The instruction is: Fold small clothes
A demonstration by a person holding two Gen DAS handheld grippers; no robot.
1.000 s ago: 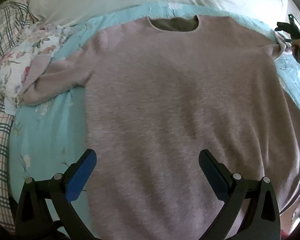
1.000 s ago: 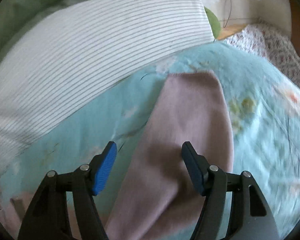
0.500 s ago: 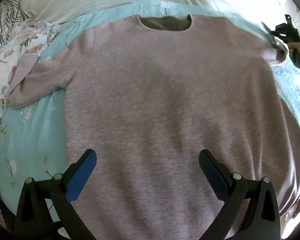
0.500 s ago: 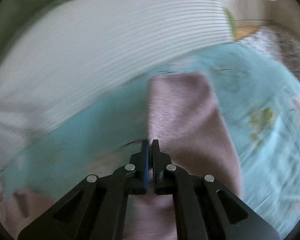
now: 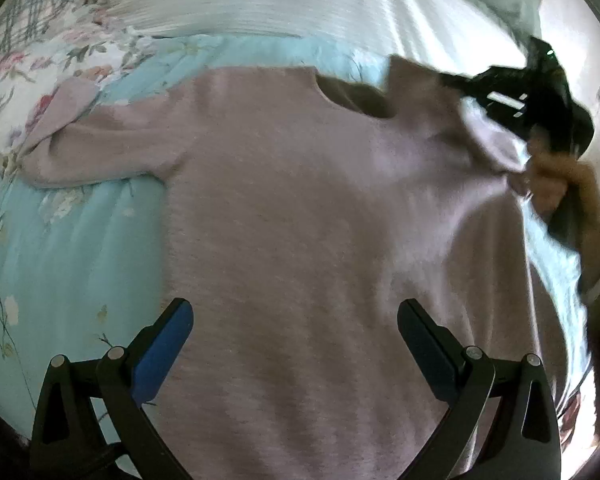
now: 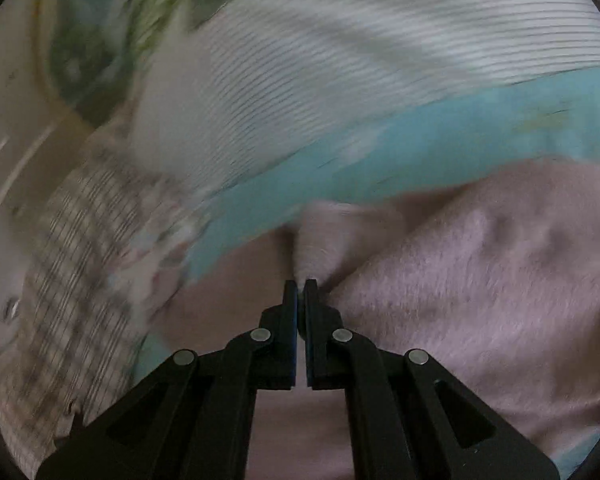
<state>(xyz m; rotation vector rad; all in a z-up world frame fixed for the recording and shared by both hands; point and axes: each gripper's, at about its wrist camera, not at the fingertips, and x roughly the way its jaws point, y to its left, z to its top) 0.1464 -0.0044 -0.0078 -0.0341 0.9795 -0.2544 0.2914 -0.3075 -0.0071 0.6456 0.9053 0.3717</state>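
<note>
A fuzzy mauve sweater lies face up on a light blue floral bedsheet, neck hole at the far side. Its left sleeve lies stretched out to the left. My left gripper is open and empty, hovering over the sweater's lower body. My right gripper is shut on the sweater's right sleeve and holds it lifted over the sweater body. It also shows in the left wrist view, carrying the sleeve inward near the right shoulder.
A white striped pillow lies beyond the sweater; it also shows in the right wrist view. Floral fabric and plaid bedding lie at the left. The person's hand holds the right gripper.
The right gripper closed on the right sleeve, then lifted it and swung it inward over the sweater body. The left gripper drifted a little and stayed open.
</note>
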